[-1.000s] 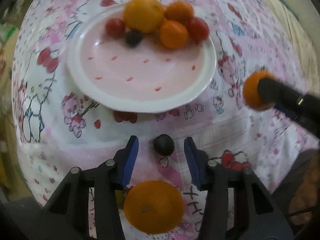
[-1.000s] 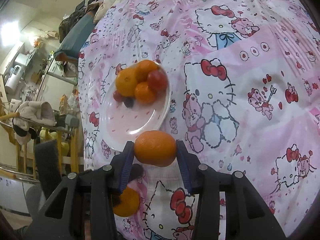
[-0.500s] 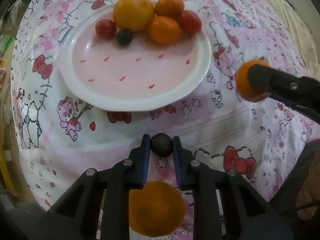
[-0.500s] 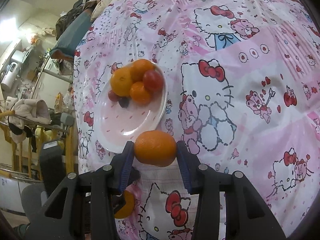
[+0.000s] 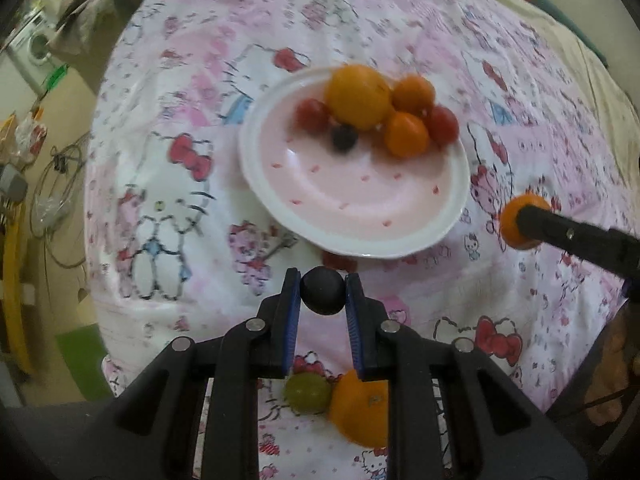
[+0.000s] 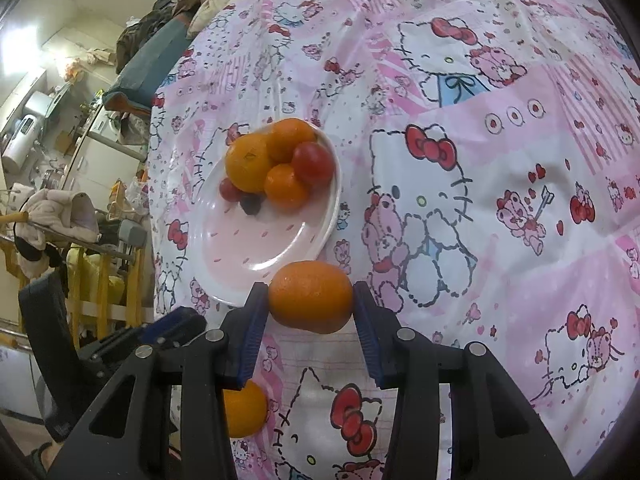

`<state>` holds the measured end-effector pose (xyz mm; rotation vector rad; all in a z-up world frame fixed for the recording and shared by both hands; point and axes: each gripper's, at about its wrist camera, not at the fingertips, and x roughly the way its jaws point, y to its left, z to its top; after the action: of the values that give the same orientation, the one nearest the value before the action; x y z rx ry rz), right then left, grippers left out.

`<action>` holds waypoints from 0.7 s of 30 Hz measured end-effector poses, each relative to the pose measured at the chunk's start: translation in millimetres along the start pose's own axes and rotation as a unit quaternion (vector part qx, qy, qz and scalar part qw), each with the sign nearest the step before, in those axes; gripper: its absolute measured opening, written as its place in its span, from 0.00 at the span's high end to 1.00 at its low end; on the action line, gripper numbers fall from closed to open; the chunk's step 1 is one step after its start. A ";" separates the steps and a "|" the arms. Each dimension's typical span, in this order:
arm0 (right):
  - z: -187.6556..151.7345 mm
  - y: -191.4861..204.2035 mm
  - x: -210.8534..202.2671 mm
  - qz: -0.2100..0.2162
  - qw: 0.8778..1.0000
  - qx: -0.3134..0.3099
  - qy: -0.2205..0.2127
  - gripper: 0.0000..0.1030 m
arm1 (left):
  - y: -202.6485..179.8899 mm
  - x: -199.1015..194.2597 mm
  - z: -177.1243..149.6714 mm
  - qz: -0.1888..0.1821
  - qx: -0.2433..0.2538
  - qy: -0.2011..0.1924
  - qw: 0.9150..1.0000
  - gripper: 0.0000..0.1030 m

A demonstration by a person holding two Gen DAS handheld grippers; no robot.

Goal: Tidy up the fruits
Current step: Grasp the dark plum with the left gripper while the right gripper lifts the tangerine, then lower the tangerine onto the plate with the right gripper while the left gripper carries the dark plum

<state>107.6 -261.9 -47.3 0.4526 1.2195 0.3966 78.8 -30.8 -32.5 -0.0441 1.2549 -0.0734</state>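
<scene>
While claws grip, green grape (image 5: 307, 393) underneath, plate (image 5: 448, 224) beyond

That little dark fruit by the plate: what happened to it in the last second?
The left gripper closed its jaws on the dark fruit and lifted it off the cloth, uncovering a green fruit below. The right gripper kept holding its orange; the plate is unchanged.

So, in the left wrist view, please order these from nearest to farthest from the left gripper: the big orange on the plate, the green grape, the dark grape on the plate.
From the left gripper, shut on a dark round fruit:
1. green grape, on the cloth just under the fingers.
2. dark grape, on the plate, near its middle.
3. big orange, at the plate's far rim.
</scene>
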 end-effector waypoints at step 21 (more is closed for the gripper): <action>41.1 29.3 -25.3 0.058 0.993 -0.067 -0.082 0.57 | 31.3 -39.8 53.2 0.010 -0.008 -0.071 0.997 0.82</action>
<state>137.8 -255.1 -0.1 0.4328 1.0022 0.5279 118.1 3.1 19.4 -0.0512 1.1132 -0.0424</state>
